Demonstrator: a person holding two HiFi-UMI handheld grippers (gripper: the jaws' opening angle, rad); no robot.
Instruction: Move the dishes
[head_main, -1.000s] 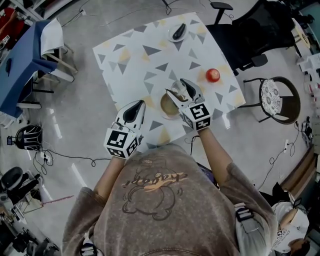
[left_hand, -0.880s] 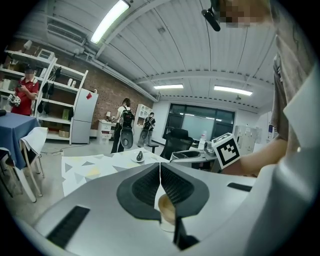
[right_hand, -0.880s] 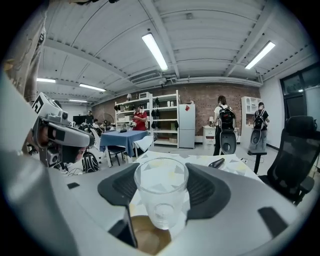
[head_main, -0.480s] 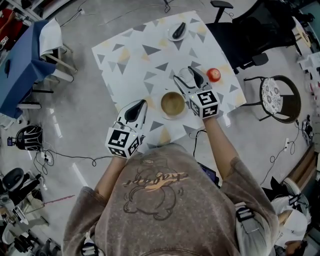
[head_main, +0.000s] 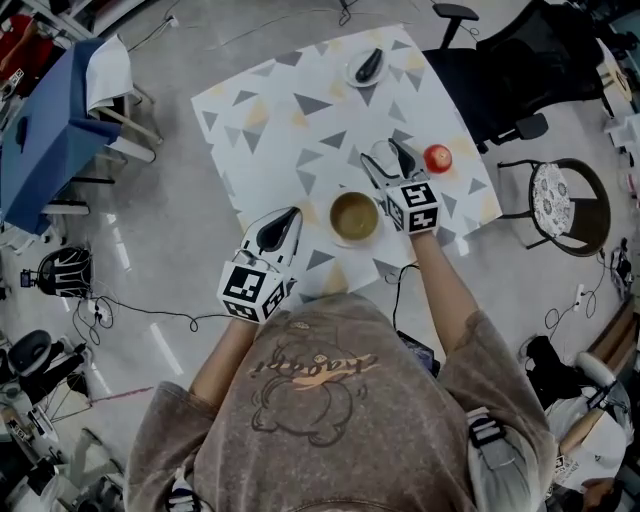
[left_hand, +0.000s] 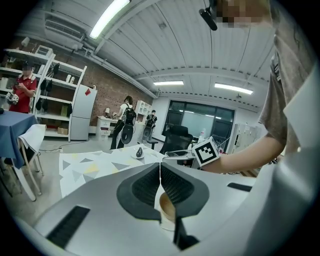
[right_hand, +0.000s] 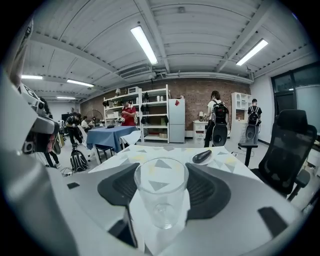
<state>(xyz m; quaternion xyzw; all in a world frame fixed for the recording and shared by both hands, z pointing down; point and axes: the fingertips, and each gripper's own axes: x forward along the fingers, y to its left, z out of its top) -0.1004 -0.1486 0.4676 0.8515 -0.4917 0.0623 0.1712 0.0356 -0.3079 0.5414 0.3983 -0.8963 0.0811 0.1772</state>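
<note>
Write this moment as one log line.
right gripper: holds glass | left gripper: shut, empty | bowl: on table

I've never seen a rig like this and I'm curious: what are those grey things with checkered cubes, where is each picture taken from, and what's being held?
There is no robot: a person holds a two-jaw gripper in each hand, and the marker cubes are part of those. The head view comes from a camera on the person's head, looking down. The two gripper views come from cameras riding on each gripper, looking along its jaws. On the patterned table sit a bowl, a red apple and a small plate with something dark on it. The right gripper holds a clear glass. The left gripper is shut and empty.
</note>
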